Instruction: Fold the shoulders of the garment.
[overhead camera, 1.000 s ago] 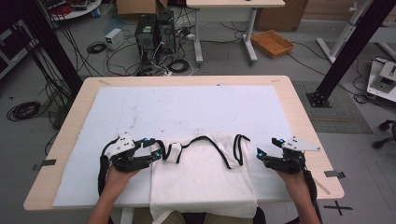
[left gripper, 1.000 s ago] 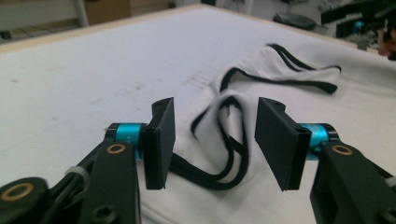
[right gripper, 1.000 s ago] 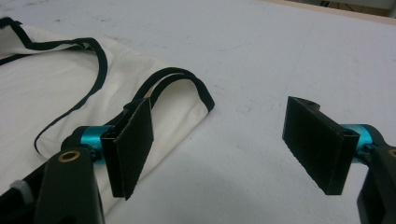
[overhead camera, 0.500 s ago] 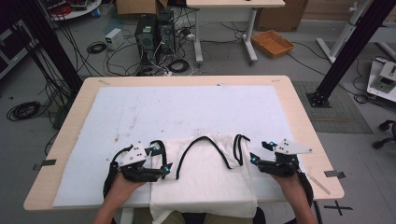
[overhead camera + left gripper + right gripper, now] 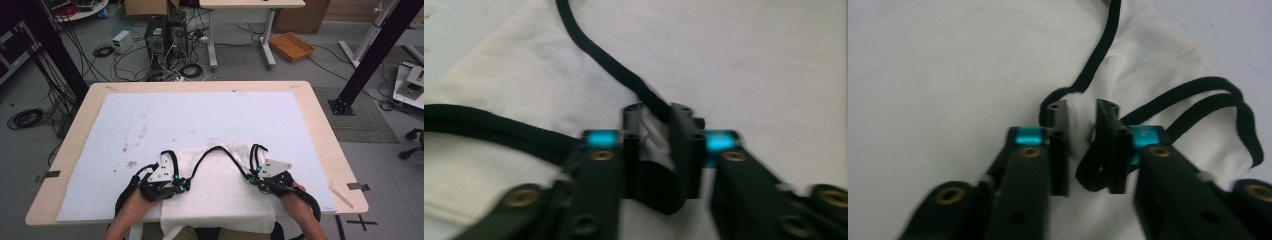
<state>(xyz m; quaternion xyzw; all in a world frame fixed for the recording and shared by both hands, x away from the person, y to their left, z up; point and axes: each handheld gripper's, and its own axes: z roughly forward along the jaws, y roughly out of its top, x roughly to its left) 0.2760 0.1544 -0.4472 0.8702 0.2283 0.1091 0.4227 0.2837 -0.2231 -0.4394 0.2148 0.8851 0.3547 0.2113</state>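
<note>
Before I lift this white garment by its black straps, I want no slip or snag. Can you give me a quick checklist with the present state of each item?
1. Left gripper shut on the black strap: ok, its jaws have just closed and the strap runs between them.
2. Right gripper shut on garment and strap: ok, its jaws have just closed on a fold of cloth and a strap loop.
3. White garment flat on the white mat: ok.
4. Near hem fully on the table: not ok, it hangs over the near edge.
5. Both grips equally deep: cannot tell.
</note>
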